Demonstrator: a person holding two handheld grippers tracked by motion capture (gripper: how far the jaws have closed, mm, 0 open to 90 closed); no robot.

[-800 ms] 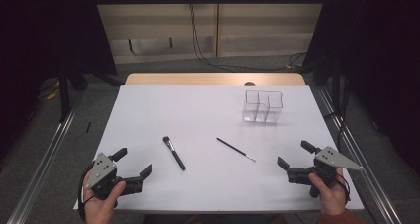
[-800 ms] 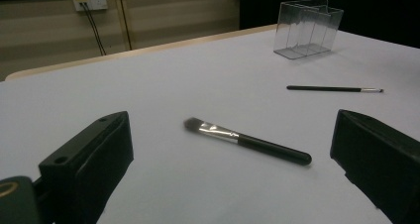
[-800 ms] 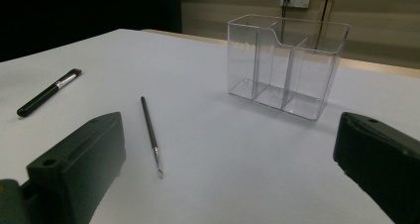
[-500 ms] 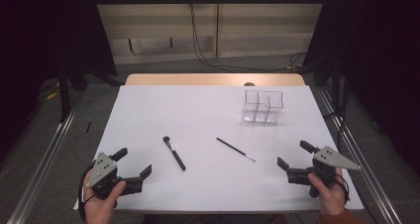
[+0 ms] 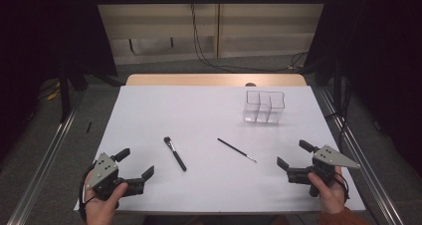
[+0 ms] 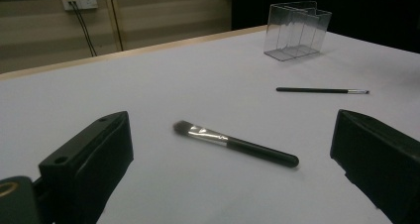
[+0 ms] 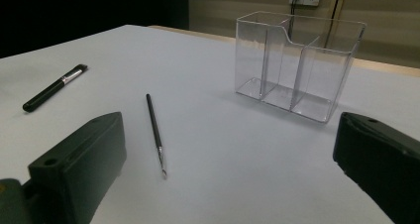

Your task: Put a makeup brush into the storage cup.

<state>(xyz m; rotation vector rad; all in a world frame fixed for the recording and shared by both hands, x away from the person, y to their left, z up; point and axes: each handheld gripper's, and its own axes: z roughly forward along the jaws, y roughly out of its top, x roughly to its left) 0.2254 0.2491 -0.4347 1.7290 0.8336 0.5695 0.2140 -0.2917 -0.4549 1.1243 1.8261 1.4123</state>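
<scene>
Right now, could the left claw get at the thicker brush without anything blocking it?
Probably yes. The left claw is open, and the thick brush lies flat on the bare white table ahead of it, with nothing between. The thin brush and clear organizer sit farther off.

No lettering to read anywhere here: brushes, clear organizer, bench cover and wall sockets all carry no legible marks.

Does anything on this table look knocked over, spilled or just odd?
Nothing stands out. The clear organizer stands upright, its compartments empty. The thick brush and the thin brush lie flat and apart on the white table, undamaged.
</scene>
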